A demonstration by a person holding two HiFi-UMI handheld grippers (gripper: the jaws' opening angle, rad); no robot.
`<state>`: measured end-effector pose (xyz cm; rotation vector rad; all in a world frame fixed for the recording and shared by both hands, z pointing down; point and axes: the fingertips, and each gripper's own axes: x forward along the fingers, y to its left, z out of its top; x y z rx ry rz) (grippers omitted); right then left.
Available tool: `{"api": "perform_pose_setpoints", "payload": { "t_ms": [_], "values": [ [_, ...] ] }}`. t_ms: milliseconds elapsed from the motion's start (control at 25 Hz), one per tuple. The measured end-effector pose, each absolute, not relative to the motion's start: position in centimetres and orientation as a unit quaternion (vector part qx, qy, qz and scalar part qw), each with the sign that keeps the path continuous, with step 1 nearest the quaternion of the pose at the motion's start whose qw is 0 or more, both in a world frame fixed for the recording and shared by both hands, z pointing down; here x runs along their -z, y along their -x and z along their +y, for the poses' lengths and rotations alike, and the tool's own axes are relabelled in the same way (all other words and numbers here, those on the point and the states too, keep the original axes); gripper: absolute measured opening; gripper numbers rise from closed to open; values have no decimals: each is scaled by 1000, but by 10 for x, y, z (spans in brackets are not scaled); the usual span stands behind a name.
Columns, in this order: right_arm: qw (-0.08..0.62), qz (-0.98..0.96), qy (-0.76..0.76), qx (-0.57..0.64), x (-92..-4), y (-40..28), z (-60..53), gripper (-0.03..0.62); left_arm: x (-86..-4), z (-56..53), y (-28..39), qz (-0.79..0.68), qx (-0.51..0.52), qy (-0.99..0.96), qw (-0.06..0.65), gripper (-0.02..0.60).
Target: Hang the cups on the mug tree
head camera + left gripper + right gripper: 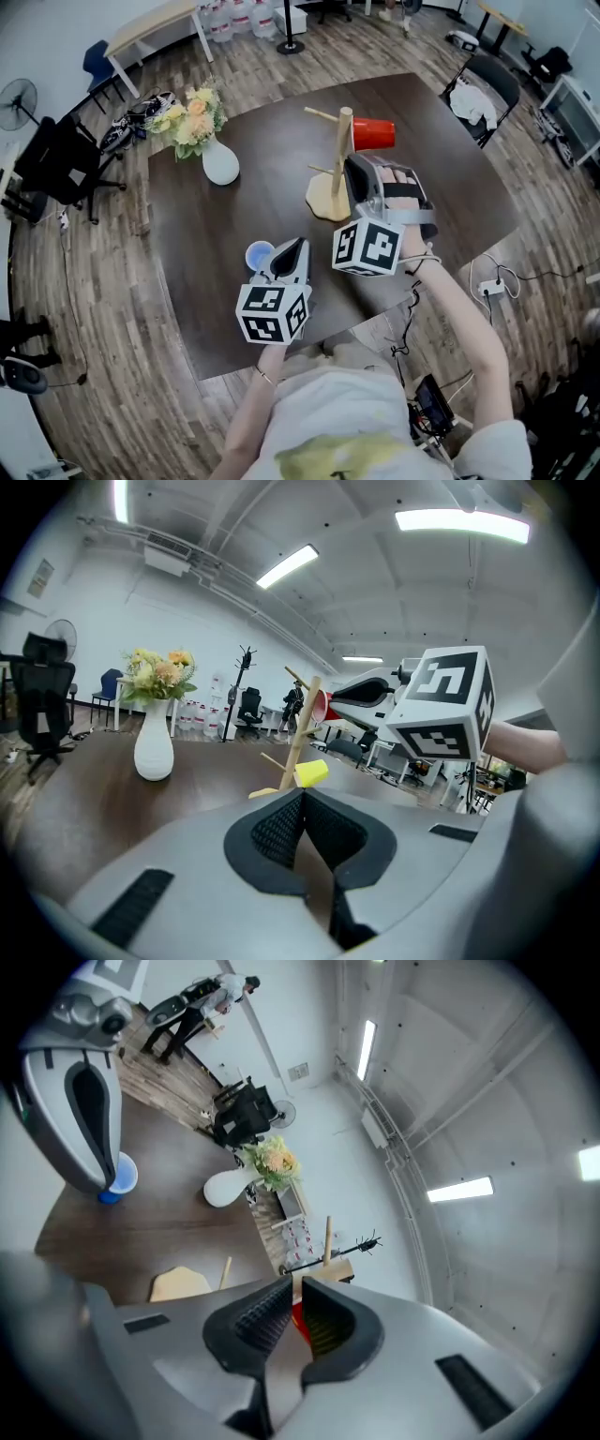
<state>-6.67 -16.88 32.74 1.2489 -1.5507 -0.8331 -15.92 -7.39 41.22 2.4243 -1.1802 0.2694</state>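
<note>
Cup (373, 133) pinched between right tongs (294, 1288); left tongs (303, 797) closed, empty.

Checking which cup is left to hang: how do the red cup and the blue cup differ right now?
The red cup is off the table, tipped sideways beside the mug tree, pinched in the right gripper; the blue cup stands upright on the table, ungripped, near the left gripper. Both are small cups.
</note>
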Motion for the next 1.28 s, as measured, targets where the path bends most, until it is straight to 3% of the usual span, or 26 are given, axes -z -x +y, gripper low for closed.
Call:
{"api": "perform_pose_setpoints", "payload": {
  "t_ms": [440,800,1280],
  "values": [
    [376,-753,-466,274,-355,105,-133,25,-419,-55,177,-480,-102,-844,215,17],
    [356,-805,-418,226,-402,134,-110,25,-436,-35,210,-543,-99,-800,235,16],
    [280,-904,-323,20,-478,187,-70,26,-463,2,251,-610,-90,-738,274,15]
  ]
}}
